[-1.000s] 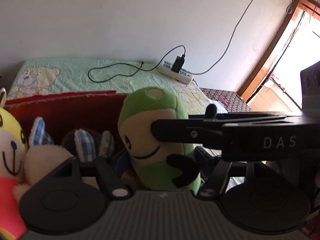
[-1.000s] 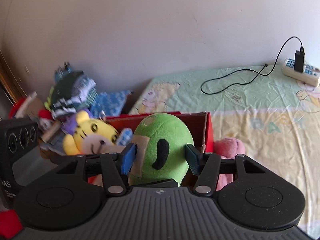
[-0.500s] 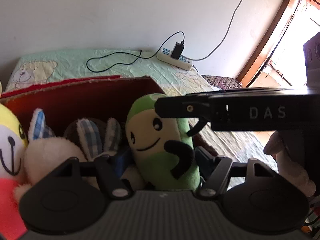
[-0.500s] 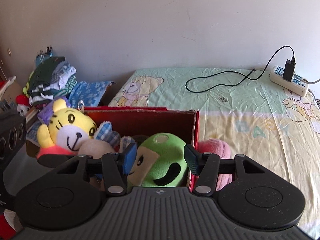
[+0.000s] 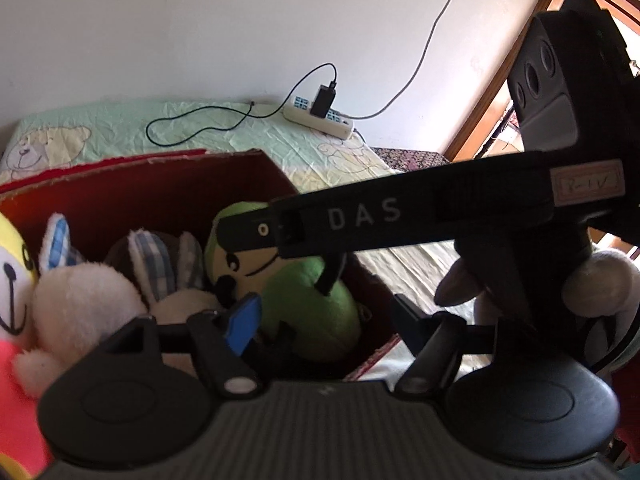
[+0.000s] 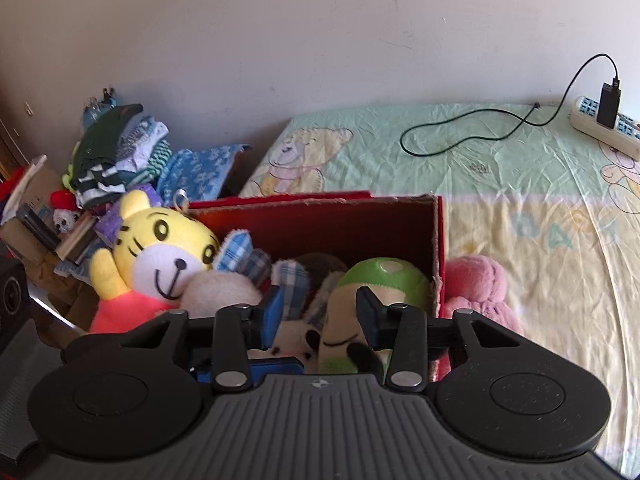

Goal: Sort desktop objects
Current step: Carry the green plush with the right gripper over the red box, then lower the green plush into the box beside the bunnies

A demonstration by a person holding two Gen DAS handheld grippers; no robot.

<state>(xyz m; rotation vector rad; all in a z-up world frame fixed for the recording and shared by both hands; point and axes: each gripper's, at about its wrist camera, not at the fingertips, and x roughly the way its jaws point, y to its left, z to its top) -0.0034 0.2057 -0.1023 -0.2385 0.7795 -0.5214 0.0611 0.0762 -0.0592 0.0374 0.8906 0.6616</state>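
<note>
A green plush toy (image 5: pixel 304 296) lies in the right end of a red cardboard box (image 5: pixel 168 188), beside a yellow tiger plush (image 6: pixel 160 248) and checked-ear bunny plushes (image 6: pixel 224 284). My left gripper (image 5: pixel 324 320) is open just above the box's near right corner, with the green toy below its jaws. My right gripper (image 6: pixel 318 314) is open over the box, its jaws apart above the green plush (image 6: pixel 380 284) and no longer holding it. The right gripper's black body (image 5: pixel 400 216) crosses the left wrist view.
The box stands on a bed with a green and yellow bear sheet (image 6: pixel 520 200). A pink plush (image 6: pixel 480 288) lies outside the box's right wall. A power strip with a charger and cable (image 6: pixel 604 120) lies at the back right. Folded clothes (image 6: pixel 120 152) are piled at left.
The right gripper lowered the green plush into the box and opened, letting it go. The toy now lies tilted in the box. The left gripper's jaws have spread wider.
</note>
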